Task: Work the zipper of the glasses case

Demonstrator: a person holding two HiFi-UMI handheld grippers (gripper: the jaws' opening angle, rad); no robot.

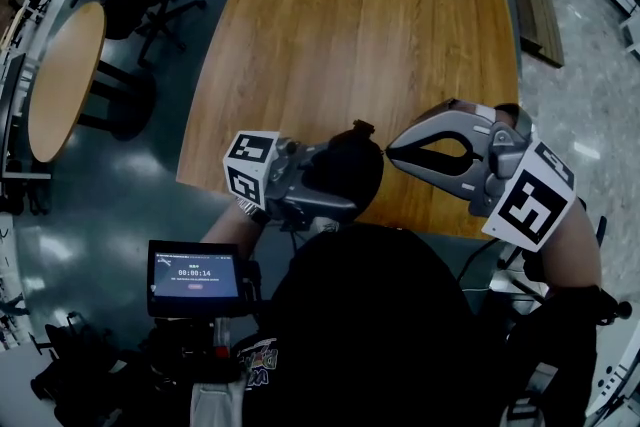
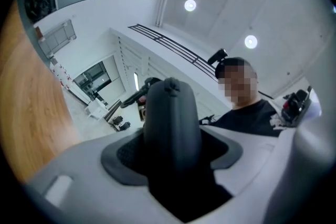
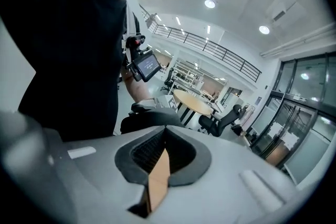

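Closest to the camera was the person's black shirt [image 1: 380, 335], and beyond it lay the broad wooden bench [image 1: 370, 35]. At the bench's near edge the left gripper [image 1: 338, 177] stood wide, its jaws clamped on the sides of the black glasses case [image 1: 352, 165], whose small end tab [image 1: 362, 126] pointed away from the person. The right gripper [image 1: 389, 153] had its jaws pressed together, the tips just beside the case's right side; whether they pinched anything could not be told.
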